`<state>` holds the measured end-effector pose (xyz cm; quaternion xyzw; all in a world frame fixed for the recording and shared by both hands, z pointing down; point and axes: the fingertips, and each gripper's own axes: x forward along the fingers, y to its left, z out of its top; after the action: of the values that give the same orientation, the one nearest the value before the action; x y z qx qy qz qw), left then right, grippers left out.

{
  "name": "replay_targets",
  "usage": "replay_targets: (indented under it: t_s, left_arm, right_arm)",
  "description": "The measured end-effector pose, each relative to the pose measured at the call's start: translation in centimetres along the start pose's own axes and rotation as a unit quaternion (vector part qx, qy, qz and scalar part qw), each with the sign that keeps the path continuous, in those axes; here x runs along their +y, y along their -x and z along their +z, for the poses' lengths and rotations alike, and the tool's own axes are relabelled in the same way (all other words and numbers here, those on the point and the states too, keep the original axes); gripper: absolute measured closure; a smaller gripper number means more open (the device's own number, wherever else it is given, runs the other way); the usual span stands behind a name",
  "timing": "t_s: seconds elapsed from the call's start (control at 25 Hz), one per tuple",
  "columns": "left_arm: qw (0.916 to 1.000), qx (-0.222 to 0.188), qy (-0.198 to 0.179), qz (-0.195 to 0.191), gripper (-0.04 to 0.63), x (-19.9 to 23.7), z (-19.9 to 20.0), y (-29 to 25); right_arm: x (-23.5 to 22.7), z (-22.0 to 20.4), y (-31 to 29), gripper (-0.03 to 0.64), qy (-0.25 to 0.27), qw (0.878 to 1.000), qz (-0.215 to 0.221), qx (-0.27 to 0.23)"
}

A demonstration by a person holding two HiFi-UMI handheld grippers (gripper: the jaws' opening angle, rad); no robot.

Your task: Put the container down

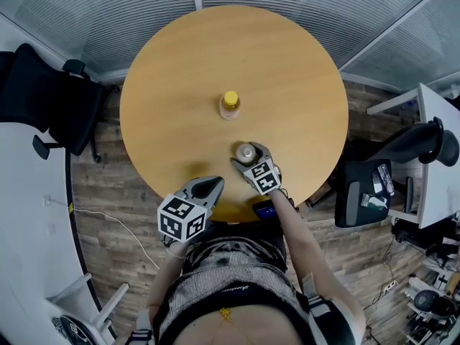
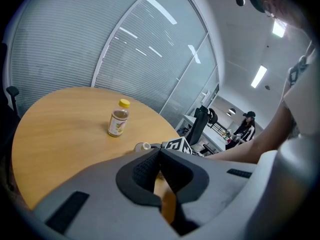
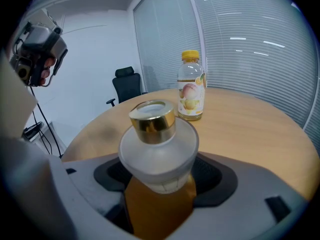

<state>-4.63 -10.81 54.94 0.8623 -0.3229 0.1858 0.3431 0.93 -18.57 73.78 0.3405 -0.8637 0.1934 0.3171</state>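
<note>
Right gripper view: right gripper is clamped on the gold-lidded frosted jar at lower centre, over the near edge of the round wooden table, contact not visible. The left gripper is closed on nothing. Looks like the set-down step: lower until the base sits flat, then open. A juice bottle stands mid-table, with an office chair and blinds behind.

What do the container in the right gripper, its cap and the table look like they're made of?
Container: probably frosted glass, milky and translucent with a thick wall, though frosted plastic is possible.
Cap: shiny gold metal or metallised plastic; it shows bright reflections.
Table: wood or wood-look laminate, smooth and even tan with a low sheen.
</note>
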Motion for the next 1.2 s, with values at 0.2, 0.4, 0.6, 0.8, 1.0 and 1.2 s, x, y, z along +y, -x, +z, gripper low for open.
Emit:
replay_targets:
  t_s: [0.2,0.4,0.6,0.8,1.0,1.2]
  left_arm:
    - [1.0,0.006,-0.002,-0.008,0.575,-0.2,-0.1,-0.4]
    - [0.9998,0.012,-0.006,-0.018,0.574,-0.6,-0.1,-1.1]
    - [0.9993,0.019,-0.01,-0.031,0.574,-1.4,-0.1,-2.1]
    - [0.9989,0.025,-0.02,-0.034,0.574,-1.9,-0.1,-2.9]
    - [0.9987,0.026,-0.026,-0.035,0.574,-2.3,0.1,-3.3]
    - [0.9989,0.021,-0.029,-0.031,0.574,-2.5,0.5,-3.5]
  right_arm:
    - [-0.1,-0.6,0.5,0.272,-0.004,1.0,-0.001,0.004]
    - [-0.4,-1.6,1.5,0.272,-0.001,1.0,-0.004,0.012]
    - [-0.6,-2.7,3.0,0.273,-0.004,1.0,0.0,0.016]
    - [-1.1,-3.4,4.6,0.363,0.001,1.0,-0.011,0.014]
    - [-1.5,-3.4,6.4,0.505,0.011,1.0,-0.021,0.001]
    - [-1.6,-2.0,8.2,0.573,0.018,0.999,-0.015,-0.028]
